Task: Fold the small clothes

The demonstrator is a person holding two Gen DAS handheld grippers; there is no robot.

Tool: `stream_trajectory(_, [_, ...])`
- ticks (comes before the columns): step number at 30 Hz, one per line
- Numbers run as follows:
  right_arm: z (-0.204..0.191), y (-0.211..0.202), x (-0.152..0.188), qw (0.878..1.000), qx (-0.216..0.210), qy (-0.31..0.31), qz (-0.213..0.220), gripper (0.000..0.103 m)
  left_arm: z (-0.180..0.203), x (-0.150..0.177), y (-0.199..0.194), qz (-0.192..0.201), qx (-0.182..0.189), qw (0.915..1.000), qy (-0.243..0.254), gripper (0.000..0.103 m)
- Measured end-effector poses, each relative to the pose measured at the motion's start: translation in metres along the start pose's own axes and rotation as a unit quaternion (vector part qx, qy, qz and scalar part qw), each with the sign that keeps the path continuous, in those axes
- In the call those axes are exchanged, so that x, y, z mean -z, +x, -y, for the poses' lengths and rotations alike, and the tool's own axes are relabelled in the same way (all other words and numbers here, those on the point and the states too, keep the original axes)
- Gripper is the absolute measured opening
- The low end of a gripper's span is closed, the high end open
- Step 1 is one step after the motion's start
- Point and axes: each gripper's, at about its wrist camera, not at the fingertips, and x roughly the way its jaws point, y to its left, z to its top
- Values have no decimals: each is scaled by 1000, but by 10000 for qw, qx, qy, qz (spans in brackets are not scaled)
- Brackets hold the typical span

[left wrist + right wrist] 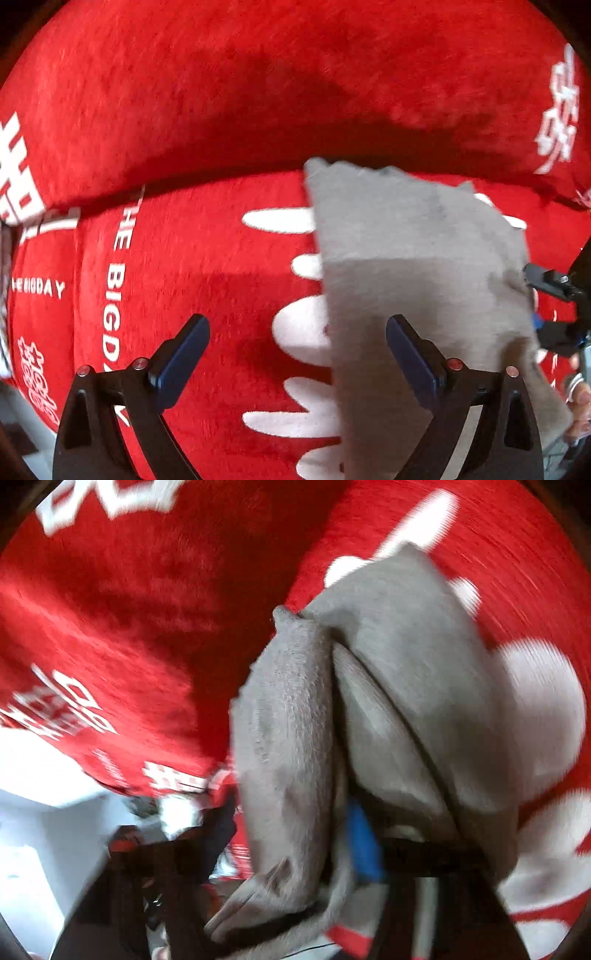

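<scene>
A small grey garment (417, 266) lies over a red plush cover (207, 273) with white lettering. My left gripper (297, 350) is open and empty; its right finger hovers over the garment's left edge. My right gripper shows at the right edge of the left wrist view (546, 284), pinching the garment's right edge. In the right wrist view the grey garment (388, 686) is bunched and draped over my fingers, hiding them; a blue pad (364, 838) shows under the cloth. That view is motion-blurred.
The red cover (122, 635) spreads over a seat and a raised back cushion (258, 81). A pale floor or wall (40, 812) and dark objects (177, 867) lie beyond the cover's edge at the lower left.
</scene>
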Motion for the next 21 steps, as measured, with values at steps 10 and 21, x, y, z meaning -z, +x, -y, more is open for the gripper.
stream_trajectory(10, [-38,-59,10,9874,473,-1269,823,13,23,7,-6,125,348,9992,129,97])
stream_trajectory(21, [4,-60,5,9779,1752,-855,758,25,37,16,9,-100,235,9994,237,97])
